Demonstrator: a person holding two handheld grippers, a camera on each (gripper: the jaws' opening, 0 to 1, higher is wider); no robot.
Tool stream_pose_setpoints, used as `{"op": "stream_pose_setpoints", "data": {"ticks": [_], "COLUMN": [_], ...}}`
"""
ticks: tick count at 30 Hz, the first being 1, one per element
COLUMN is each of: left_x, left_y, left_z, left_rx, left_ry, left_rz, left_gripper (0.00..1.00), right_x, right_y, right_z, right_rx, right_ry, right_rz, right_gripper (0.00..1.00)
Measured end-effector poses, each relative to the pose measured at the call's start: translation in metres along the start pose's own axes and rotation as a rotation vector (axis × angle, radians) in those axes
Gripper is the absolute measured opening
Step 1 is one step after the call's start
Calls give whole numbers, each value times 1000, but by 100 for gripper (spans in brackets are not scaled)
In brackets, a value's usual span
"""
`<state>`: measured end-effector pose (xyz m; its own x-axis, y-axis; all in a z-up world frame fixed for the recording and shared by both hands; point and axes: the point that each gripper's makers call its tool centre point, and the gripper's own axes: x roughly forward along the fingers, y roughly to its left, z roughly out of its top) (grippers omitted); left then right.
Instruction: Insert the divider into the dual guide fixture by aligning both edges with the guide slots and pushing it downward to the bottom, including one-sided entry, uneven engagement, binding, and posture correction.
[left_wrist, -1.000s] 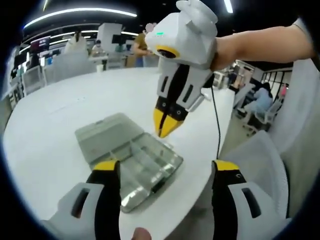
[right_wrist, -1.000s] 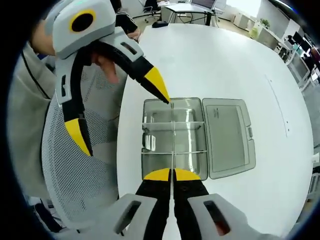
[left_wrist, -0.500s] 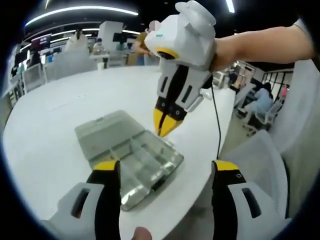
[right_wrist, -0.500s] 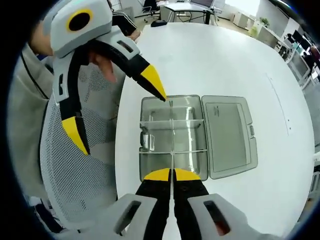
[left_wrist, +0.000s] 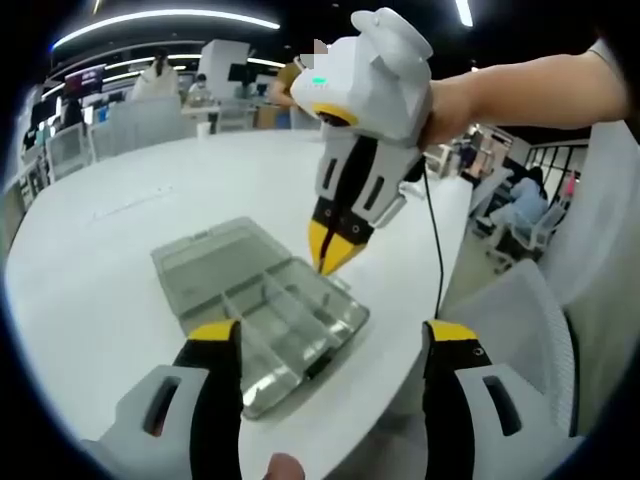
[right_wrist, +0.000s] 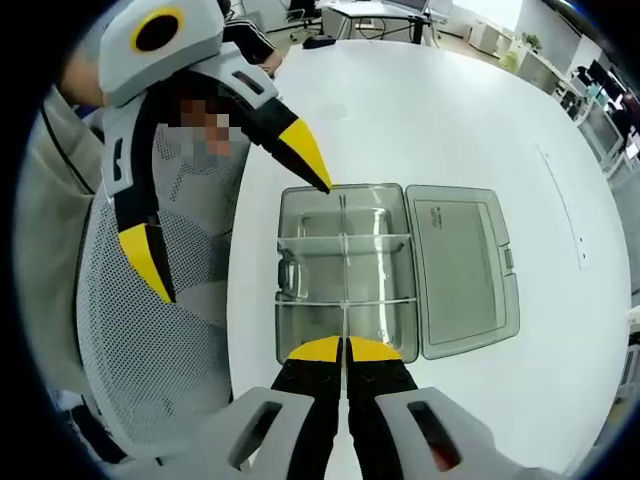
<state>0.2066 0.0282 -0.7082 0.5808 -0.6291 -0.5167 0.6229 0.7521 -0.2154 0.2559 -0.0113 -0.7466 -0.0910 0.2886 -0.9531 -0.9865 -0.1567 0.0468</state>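
**Right gripper view: thin divider pinched over the open clear box**

Right gripper view looks straight down on a white round bench (right_wrist: 440, 120). At the centre lies a clear grey plastic compartment box (right_wrist: 345, 275), its hinged lid (right_wrist: 462, 270) folded open flat toward 3 o'clock. Two cross walls split the box's tray into rows. The right gripper (right_wrist: 345, 347) rises from 6 o'clock with its yellow-tipped jaws closed to a hairline gap, gripping a thin clear plastic divider (right_wrist: 343, 265) that runs edge-on from the tips toward 12 o'clock across the tray's middle. Whether its edges sit in the guide slots cannot be told. The left gripper (right_wrist: 240, 235) comes in from 10 o'clock with jaws spread wide and nothing between them; one yellow tip is at the tray's far left corner, the other hangs over a grey mesh chair (right_wrist: 165, 340) beside the bench.

Left gripper view shows the same box (left_wrist: 265, 315) near the bench (left_wrist: 130, 210) edge, lid toward 11 o'clock. The left gripper (left_wrist: 330, 345) has its two jaws far apart at 6 o'clock, empty. The right gripper (left_wrist: 335, 258) points down from 1 o'clock, held by a person's hand (left_wrist: 455, 100), tips pressed together just above the tray's far side. The divider is too thin to make out here.
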Motion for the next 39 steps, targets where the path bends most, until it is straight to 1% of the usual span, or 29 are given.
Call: {"op": "stream_pose_setpoints", "data": {"ticks": [13,24,39], "left_x": [-1,-2,-2], "left_y": [0,0,1], "left_z": [-1,-2,-1], "left_rx": [-6,-8,-8], "left_ry": [1,2,6], "left_rz": [0,0,2], "left_gripper": [71,70,70], "right_x": [2,5,10], "right_y": [0,0,-1], "right_z": [1,0,-4], "right_rx": [-5,1,-17], "right_ry": [23,25,31], "right_rz": [5,8,10], "right_gripper": [0,0,0]}}
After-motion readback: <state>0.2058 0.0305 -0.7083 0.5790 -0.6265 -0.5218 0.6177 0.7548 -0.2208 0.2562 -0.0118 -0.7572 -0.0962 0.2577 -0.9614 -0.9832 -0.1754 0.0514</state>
